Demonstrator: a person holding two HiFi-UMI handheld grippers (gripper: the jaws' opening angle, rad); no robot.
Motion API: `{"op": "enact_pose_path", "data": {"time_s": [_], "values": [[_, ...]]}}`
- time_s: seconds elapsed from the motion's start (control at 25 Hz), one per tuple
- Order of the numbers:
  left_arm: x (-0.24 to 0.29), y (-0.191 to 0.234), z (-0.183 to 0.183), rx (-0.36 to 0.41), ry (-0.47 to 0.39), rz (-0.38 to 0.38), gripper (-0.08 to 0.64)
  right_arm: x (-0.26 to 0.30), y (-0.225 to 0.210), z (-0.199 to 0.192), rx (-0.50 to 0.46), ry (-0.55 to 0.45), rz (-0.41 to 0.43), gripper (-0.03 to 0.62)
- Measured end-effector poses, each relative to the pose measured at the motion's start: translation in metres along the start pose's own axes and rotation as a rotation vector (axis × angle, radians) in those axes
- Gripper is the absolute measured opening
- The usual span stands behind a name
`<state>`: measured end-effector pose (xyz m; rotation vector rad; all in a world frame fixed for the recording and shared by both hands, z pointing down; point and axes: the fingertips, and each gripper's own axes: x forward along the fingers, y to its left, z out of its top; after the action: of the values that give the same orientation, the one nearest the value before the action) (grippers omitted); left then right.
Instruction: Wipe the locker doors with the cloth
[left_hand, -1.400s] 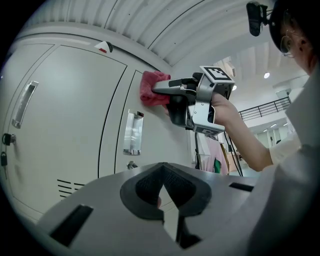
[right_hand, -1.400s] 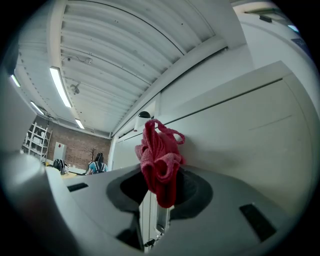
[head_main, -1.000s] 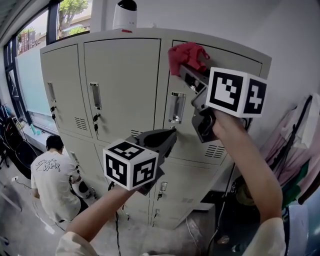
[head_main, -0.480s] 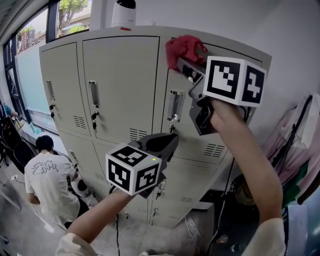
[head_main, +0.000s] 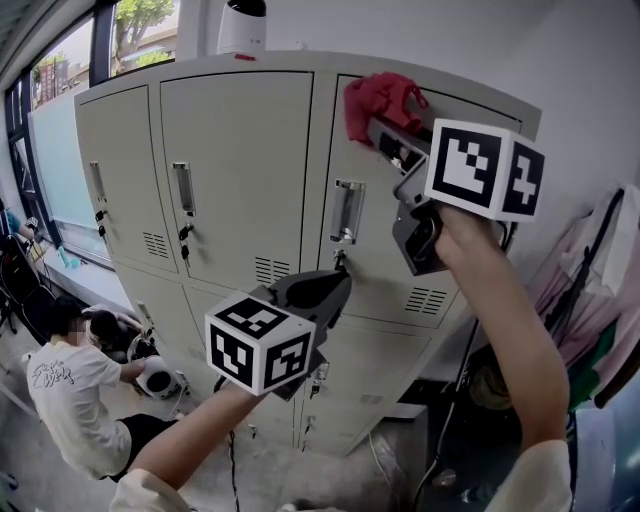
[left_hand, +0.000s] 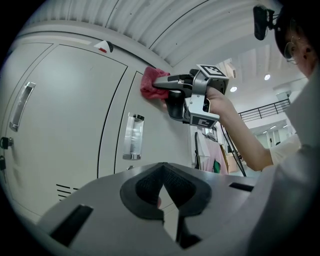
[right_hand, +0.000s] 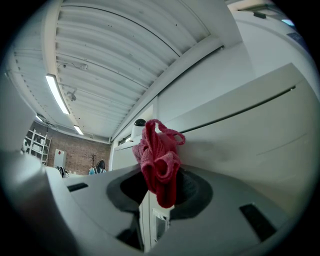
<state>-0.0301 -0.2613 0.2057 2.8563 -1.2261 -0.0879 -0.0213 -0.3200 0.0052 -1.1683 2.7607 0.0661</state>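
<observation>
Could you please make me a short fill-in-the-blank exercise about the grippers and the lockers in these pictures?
The right hand-held gripper is shut on a cloth whose colour is ____.
The cloth touches the rightmost upper locker door near its ____ edge.
The left hand-held gripper, jaws together, holds ____.
Missing words: red; top; nothing.

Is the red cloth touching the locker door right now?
Touching. The left gripper view shows the cloth, held by the right gripper, bunched flat against the locker door with no gap.
</observation>
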Motion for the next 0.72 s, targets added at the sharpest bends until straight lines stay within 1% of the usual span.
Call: {"op": "enact_pose_path", "data": {"time_s": [0.72], "values": [[0.016,-0.014,-0.006,0.001,0.015,-0.041,0.005,-0.058,-0.054,0.011,0.025,-0.038,-0.078,0.106]]}}
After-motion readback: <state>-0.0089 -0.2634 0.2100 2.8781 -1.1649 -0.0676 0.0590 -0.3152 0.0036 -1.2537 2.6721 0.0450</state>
